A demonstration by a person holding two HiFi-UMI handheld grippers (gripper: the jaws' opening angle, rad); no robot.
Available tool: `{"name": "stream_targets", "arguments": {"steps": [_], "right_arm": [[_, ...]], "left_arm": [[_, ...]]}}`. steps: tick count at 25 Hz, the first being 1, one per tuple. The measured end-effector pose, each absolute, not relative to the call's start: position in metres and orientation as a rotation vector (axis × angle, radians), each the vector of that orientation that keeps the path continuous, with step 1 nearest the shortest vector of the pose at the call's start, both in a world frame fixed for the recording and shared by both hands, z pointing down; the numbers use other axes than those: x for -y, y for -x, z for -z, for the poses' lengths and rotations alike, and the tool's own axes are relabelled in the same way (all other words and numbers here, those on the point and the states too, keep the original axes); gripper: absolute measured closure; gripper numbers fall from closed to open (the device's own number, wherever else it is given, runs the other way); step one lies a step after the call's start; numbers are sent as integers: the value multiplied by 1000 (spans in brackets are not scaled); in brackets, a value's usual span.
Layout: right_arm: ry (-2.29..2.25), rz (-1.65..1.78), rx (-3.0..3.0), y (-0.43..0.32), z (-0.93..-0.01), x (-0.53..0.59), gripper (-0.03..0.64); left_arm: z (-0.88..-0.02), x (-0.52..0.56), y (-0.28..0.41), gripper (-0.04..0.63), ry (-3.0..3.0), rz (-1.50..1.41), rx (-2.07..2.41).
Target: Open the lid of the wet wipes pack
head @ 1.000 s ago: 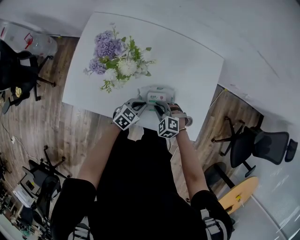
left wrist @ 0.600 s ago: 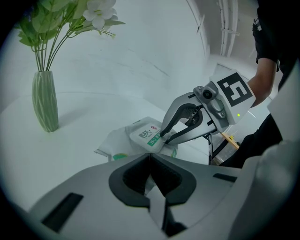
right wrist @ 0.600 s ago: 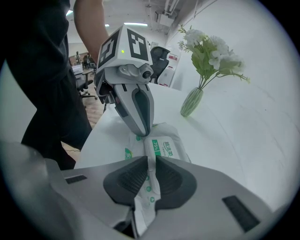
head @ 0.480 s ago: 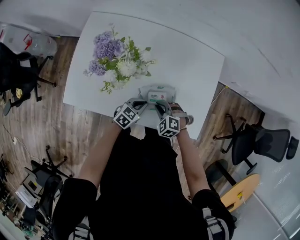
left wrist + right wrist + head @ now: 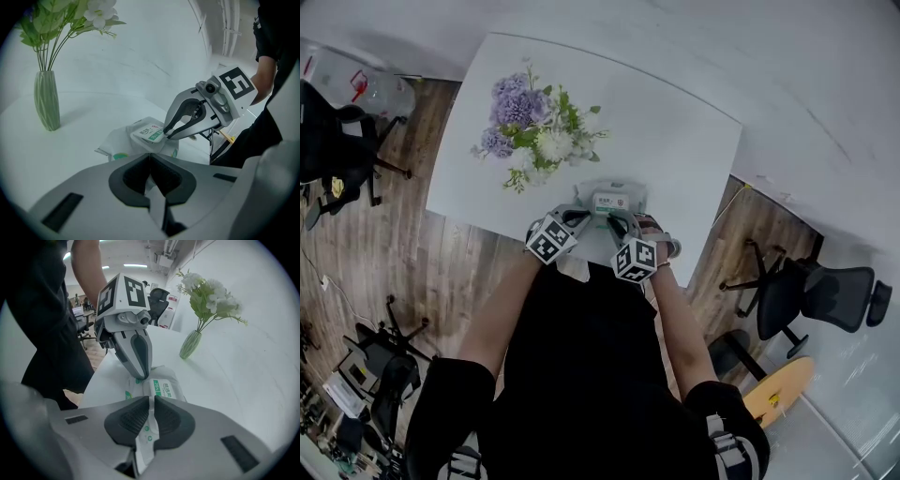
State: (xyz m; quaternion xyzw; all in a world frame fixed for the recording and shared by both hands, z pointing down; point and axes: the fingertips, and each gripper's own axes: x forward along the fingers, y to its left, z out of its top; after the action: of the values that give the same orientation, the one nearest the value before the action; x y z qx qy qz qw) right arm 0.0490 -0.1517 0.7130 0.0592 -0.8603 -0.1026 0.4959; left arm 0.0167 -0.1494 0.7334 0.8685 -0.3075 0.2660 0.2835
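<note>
jaws, two pairs, on one pack (image 5: 610,201)

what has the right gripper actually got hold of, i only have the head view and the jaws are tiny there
observer: In its own view, the right gripper has a white strip of the wrapper of the wet wipes pack pinched between its pads. Its jaws have just been closing.
operator: and the left one
observer: The left gripper is shut on an edge of the wrapper too; its view shows the pads together with white film between them.
operator: so is the lid up yet
observer: No. The right gripper view shows the lid lying flat and closed on top of the pack, just beyond the jaws.
</note>
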Motion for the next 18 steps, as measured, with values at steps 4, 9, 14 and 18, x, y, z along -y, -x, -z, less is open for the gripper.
{"name": "stream_targets", "arguments": {"steps": [4, 9, 14, 18], "right_arm": [[-134, 240, 2100, -49, -708, 154, 569], [-167, 218, 2148, -48, -696, 159, 577], [-183, 240, 2168, -46, -686, 167, 583], [-208, 256, 2180, -45, -677, 176, 588]], "left_arm": [[-734, 150, -17, 572, -2317, -712, 842], [-734, 149, -17, 572, -2308, -714, 855], [-733, 149, -16, 572, -2301, -700, 875], [-733, 149, -16, 572, -2297, -700, 891]]}}
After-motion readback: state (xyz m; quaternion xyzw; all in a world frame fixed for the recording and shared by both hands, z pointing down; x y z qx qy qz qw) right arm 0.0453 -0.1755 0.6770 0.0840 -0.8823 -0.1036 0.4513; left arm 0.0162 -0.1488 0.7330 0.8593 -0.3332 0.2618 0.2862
